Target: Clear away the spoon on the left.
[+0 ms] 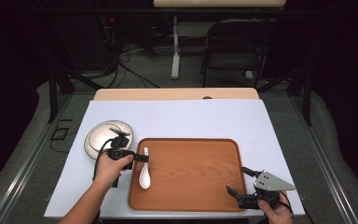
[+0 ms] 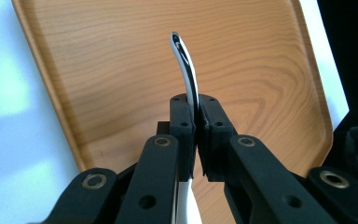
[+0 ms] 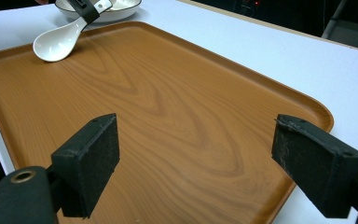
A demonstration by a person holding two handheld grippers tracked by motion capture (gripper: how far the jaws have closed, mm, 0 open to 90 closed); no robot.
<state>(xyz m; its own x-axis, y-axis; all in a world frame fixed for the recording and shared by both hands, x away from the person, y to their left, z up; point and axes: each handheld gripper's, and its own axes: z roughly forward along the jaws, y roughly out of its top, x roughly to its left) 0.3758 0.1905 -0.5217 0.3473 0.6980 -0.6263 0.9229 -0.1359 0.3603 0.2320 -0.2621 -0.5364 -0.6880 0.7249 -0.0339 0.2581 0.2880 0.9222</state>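
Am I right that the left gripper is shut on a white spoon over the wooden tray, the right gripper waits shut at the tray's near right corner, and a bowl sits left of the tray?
Not quite: the right gripper is open, its jaws standing wide apart with nothing between them, as the right gripper view shows. The rest holds: the left gripper is shut on the white spoon over the wooden tray, and the bowl sits left of the tray.

Tray (image 1: 191,186) at the centre of the surface (image 1: 177,119); bowl (image 1: 101,135) just left of its far-left corner; spoon (image 1: 144,175) over the tray's left edge; right gripper (image 1: 244,184) at its near-right corner
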